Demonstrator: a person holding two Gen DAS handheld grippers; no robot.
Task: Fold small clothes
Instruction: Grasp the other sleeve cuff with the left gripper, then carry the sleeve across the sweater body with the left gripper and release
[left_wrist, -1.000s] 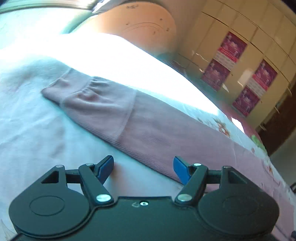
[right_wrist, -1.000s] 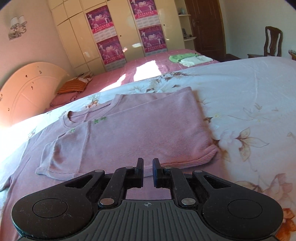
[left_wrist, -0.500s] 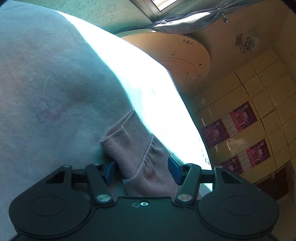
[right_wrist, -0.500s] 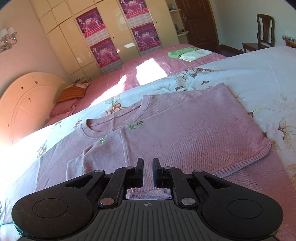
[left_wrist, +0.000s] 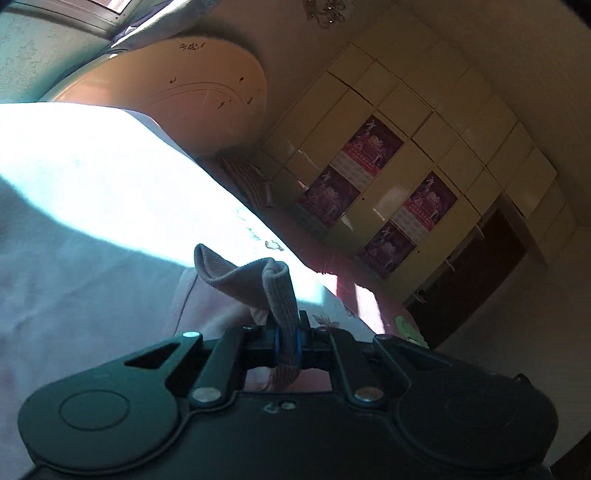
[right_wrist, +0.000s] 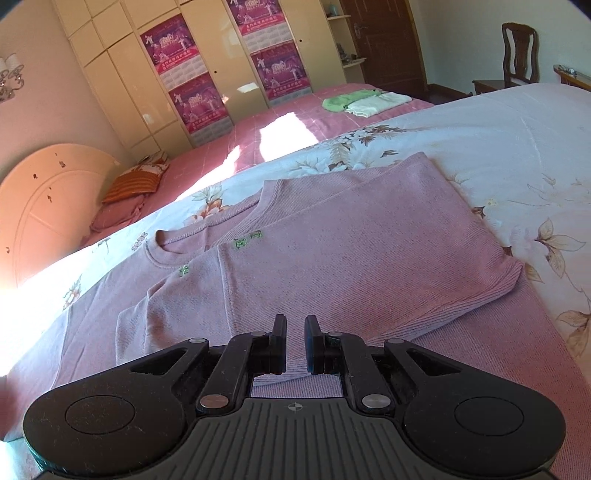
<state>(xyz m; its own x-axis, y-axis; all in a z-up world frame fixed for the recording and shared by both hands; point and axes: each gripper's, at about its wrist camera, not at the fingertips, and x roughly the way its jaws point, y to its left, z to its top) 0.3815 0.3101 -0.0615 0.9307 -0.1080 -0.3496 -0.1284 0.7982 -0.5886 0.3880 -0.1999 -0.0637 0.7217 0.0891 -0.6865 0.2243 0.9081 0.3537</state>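
A mauve knit sweater (right_wrist: 351, 251) lies face up on the floral bedsheet (right_wrist: 517, 155), its right side and sleeve folded over the chest. My right gripper (right_wrist: 295, 326) hovers low over the sweater's near hem, its fingers almost together with nothing between them. In the left wrist view my left gripper (left_wrist: 287, 332) has its jaws closing tight on the ribbed cuff (left_wrist: 277, 288) of the other sleeve. That cuff is lifted off the sheet and bunches up above the blue pads. The rest of that sleeve hangs below, mostly hidden by the gripper body.
A second bed with a pink cover (right_wrist: 295, 122) stands beyond, with folded green and white clothes (right_wrist: 365, 101) on it. An orange pillow (right_wrist: 133, 184), a rounded headboard (right_wrist: 44, 206), a wardrobe with posters (right_wrist: 192, 92) and a chair (right_wrist: 519, 51) line the room.
The left gripper went from open beside the flat sleeve to shut on its cuff, then lifted and swung it up. The right gripper drifted slightly along the sweater's hem, staying shut.
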